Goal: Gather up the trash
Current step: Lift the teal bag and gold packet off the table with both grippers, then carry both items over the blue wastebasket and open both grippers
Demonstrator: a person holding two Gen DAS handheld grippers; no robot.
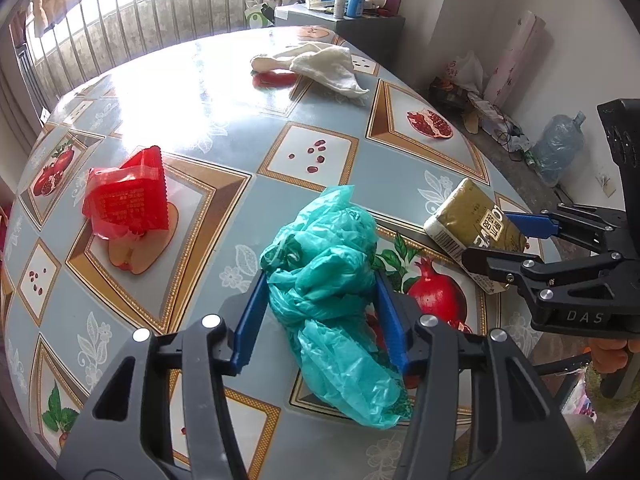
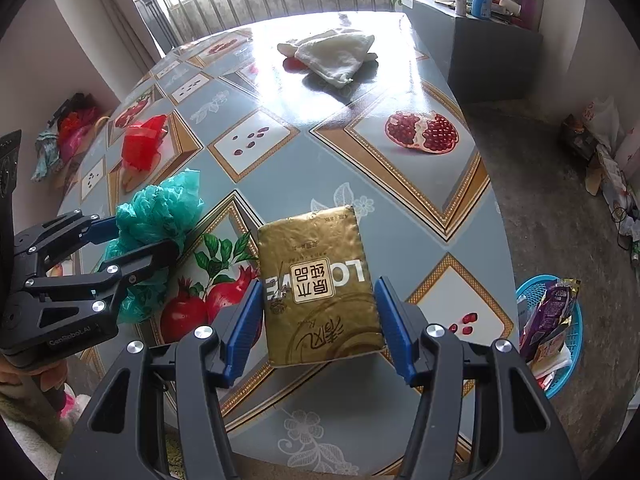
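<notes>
While clamped on green bag [image 1: 320, 264] by left hand-held gripper [image 1: 320, 316], right hand-held gripper [image 2: 316, 320] on gold pack [image 2: 320, 284]; red wrapper [image 1: 128, 196], white cloth [image 1: 320, 64] beyond on table [image 1: 248, 200]; basket [image 2: 560, 344] cut off.

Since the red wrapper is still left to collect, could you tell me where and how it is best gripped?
Grip the red wrapper by its raised, serrated top edge, coming from above with jaws across the thin film; it stands tented on the table, so that edge is free.

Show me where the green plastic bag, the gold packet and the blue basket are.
green plastic bag [image 1: 320, 256]: left wrist view, on its crumpled middle.
gold packet [image 2: 320, 280]: right wrist view, on the label at its centre.
blue basket [image 2: 570, 364]: right wrist view, on its outer wall at the right.
</notes>
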